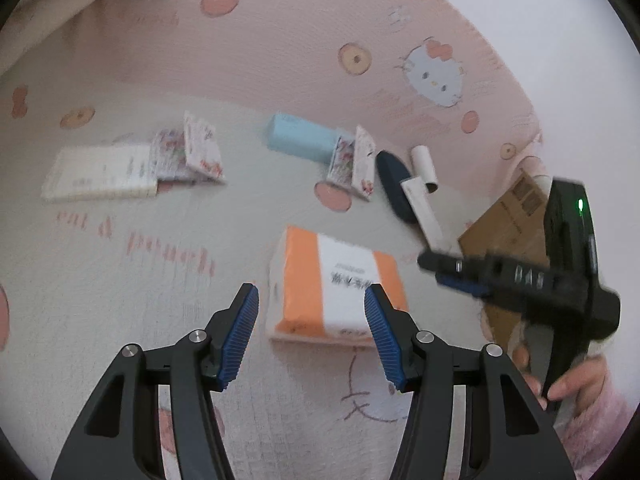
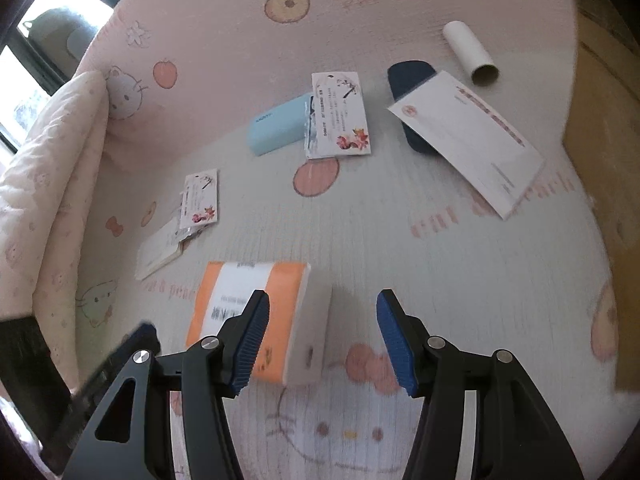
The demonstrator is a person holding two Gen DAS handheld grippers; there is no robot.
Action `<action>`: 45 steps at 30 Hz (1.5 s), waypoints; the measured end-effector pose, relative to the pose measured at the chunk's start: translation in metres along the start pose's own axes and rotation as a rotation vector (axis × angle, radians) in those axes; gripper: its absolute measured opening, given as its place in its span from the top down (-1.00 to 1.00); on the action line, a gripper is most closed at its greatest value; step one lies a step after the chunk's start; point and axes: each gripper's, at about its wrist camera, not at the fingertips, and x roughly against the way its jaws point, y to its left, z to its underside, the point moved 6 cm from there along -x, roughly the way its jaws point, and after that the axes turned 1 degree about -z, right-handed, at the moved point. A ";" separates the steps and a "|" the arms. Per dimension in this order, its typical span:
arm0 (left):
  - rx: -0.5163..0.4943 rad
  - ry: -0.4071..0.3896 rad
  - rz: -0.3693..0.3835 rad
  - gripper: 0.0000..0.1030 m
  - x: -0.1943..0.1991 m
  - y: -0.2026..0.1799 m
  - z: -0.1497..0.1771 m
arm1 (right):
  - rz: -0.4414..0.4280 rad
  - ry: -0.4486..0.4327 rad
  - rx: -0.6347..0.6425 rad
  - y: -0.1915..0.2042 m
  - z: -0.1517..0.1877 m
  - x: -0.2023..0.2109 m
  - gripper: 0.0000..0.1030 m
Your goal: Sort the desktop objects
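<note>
Orange-and-white soft tissue pack [image 1: 336,284] lies near, unsorted like everything beyond, as I hold my left gripper [image 1: 311,332] and right gripper [image 2: 320,340] spread and empty.

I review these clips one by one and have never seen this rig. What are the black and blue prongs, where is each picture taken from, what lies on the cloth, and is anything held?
No robot here: a person holds a hand-operated claw in each hand, each with a fisheye camera looking along its fingers. One picture looks out from the left claw, the other from the right claw. Both stand open and hold nothing.

On the cartoon-print cloth lie an orange and white tissue pack, a light blue case, a dark blue case partly under a white envelope, a cardboard tube, flower-printed cards and a white booklet.

In the left view, the right claw appears from the side.
</note>
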 end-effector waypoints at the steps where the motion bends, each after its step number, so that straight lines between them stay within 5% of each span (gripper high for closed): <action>1: 0.013 0.006 -0.001 -0.15 -0.002 0.001 0.003 | 0.001 0.005 0.007 0.000 -0.003 -0.003 -0.04; 5: 0.059 0.027 0.012 -0.10 -0.007 0.005 0.015 | -0.010 0.032 0.018 0.001 -0.011 -0.017 -0.04; 9: 0.079 0.045 -0.007 0.40 -0.016 0.007 0.021 | -0.020 0.007 0.022 0.003 -0.015 -0.022 0.01; 11: 0.110 0.056 -0.007 0.41 -0.020 0.011 0.023 | -0.017 -0.023 0.041 0.006 -0.018 -0.023 0.85; 21: 0.094 0.047 -0.011 0.41 -0.029 0.011 0.009 | 0.009 0.090 0.117 0.012 -0.018 -0.055 0.85; 28: 0.022 0.114 0.066 0.41 -0.056 -0.001 -0.010 | 0.019 0.123 0.098 0.008 0.009 -0.029 0.85; 33: -0.012 0.130 0.100 0.41 -0.066 -0.011 -0.016 | -0.051 0.151 0.107 0.020 0.035 -0.012 0.85; 37: -0.012 0.126 0.092 0.39 -0.064 -0.014 -0.014 | 0.023 0.129 0.180 0.026 0.042 -0.011 0.85; 45: 0.045 0.096 0.062 -0.13 -0.047 -0.011 -0.014 | -0.009 0.102 0.124 0.018 0.026 -0.006 0.74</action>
